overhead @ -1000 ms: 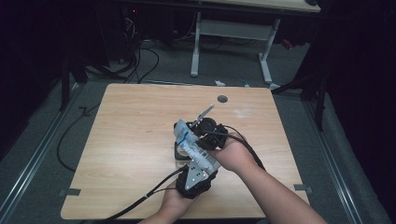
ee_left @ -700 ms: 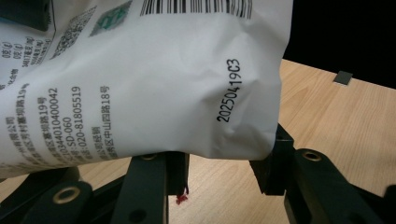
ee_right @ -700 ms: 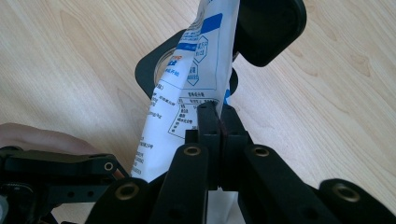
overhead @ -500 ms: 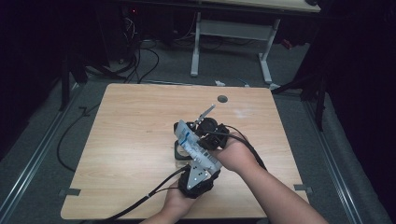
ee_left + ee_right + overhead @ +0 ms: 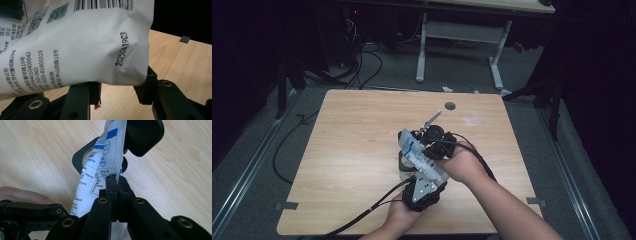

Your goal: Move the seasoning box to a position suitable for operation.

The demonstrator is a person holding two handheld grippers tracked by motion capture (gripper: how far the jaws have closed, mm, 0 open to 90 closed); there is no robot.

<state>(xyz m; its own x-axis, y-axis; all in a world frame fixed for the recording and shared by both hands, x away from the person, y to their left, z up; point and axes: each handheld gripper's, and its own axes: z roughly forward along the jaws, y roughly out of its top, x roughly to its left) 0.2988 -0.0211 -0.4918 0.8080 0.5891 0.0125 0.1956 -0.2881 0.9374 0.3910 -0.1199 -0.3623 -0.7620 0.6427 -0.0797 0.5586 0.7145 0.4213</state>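
A white packet (image 5: 421, 159) with blue print, black writing and a barcode is held up over the wooden table (image 5: 352, 150), near the middle and a bit toward the person. Both claws have it.

In the high view the left gripper (image 5: 424, 175) sits at about 6 o'clock from the packet, with a hand under it. In the left gripper view the packet's bottom corner (image 5: 82, 47) sits between the two black jaws. The jaws are about half open around that fat corner and seem to press its sides, so this claw is grasping the packet.

The right gripper (image 5: 432, 145) comes in from about 3 o'clock. In the right gripper view its jaws are clenched tight together on the packet's thin edge (image 5: 105, 167), which stands up at 12 o'clock from the jaws.

Under the packet a black round thing (image 5: 83, 157) lies on the table. I cannot tell what it is or what is in it.
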